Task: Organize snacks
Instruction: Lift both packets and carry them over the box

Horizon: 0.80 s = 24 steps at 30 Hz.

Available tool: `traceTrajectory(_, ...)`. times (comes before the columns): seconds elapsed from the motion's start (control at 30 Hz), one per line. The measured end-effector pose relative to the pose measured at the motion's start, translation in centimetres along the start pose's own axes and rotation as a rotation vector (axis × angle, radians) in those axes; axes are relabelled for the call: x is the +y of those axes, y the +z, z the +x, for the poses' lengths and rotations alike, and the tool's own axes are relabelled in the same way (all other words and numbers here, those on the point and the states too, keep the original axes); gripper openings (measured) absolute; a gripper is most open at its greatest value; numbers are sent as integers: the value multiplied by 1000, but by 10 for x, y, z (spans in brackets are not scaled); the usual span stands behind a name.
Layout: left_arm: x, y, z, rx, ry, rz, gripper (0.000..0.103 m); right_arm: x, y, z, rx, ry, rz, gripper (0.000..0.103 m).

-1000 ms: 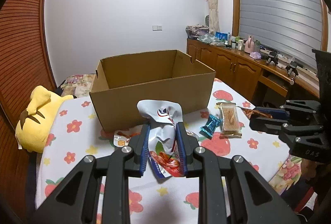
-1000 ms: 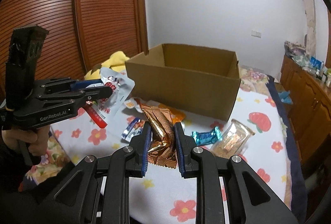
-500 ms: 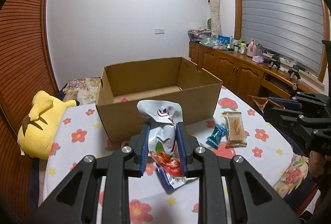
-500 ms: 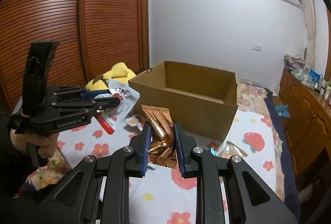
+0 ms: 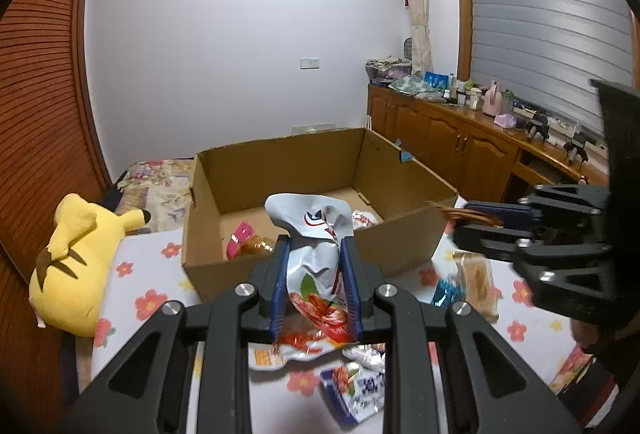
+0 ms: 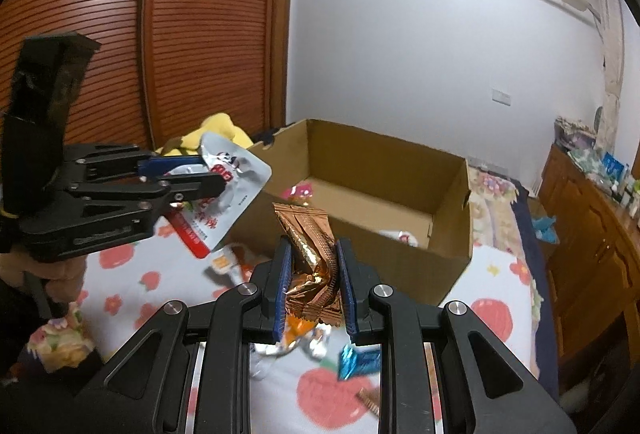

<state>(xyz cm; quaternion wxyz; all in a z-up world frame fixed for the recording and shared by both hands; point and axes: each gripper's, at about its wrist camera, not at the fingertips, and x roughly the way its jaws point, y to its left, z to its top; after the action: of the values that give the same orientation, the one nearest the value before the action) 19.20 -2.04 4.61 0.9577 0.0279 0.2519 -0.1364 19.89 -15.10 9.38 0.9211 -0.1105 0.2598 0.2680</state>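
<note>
In box: we count a pink packet (image 5: 240, 242) and a white one (image 6: 401, 237) inside the open brown cardboard box (image 5: 404, 246) | In hand: left gripper (image 5: 316, 284) fingers clamped on white-and-red foil pouch (image 5: 316, 266); right gripper (image 6: 313, 284) fingers clamped on copper foil packet (image 6: 310, 254), both short of the box | Left: several wrappers on the floral-sheeted bed (image 6: 168, 286).

Both hand-held grippers now sit higher and closer to the cardboard box (image 5: 320, 193) than a second ago. The left hand-held gripper (image 5: 316, 274) brings its white pouch (image 5: 316, 234) up to the box's near wall, and the right hand-held gripper (image 6: 310, 274) lifts its copper packet (image 6: 308, 238) likewise. The box's inside now shows, with a pink packet (image 5: 240, 244) on its floor.
</note>
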Motion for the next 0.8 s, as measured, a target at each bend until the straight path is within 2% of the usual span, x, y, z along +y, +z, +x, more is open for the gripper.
traceTrajectory(0.33,13,25,42,16,27,13,23,-42,22,59,46,-25,49,20)
traceTrajectory(0.63,24,27,71,45,30,1,23,-61,22,84,91,-54,57,22)
traceTrajectory(0.8,23,30,82,54,30,5,23,-65,21,89,100,-40,51,22)
